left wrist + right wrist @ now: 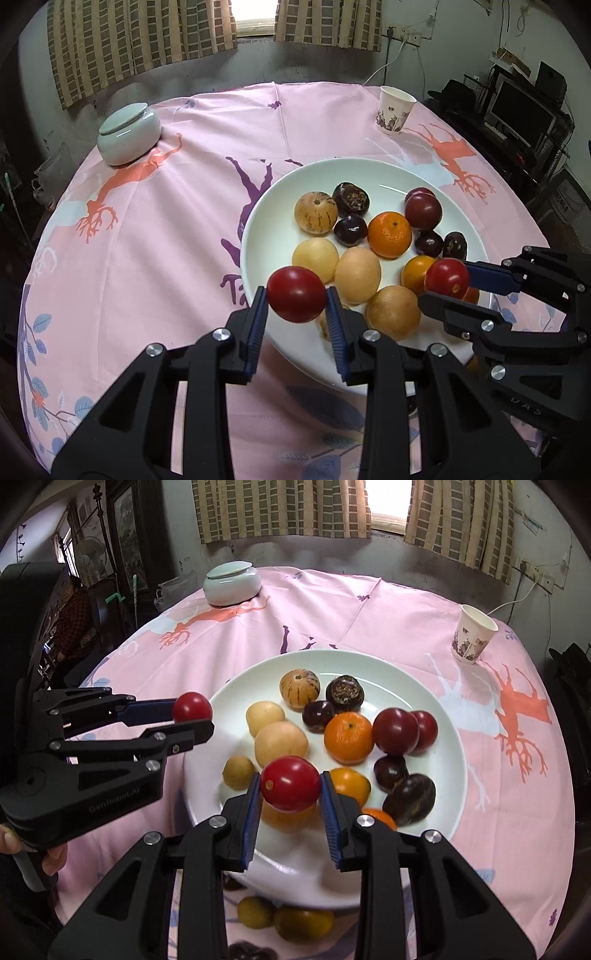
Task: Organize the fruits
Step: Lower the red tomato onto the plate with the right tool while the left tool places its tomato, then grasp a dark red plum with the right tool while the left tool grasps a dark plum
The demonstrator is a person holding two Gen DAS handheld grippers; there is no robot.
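The left gripper and right gripper are each clamped on a red tomato — both above the white plate. Lower each onto a bare patch — then part the fingers.

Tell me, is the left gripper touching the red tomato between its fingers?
Touching. In the left wrist view, the left gripper has both blue pads pressed against the red tomato, holding it above the white plate.

glossy white plate, matt pink cloth, shiny smooth tomato, paper cup, glazed jar
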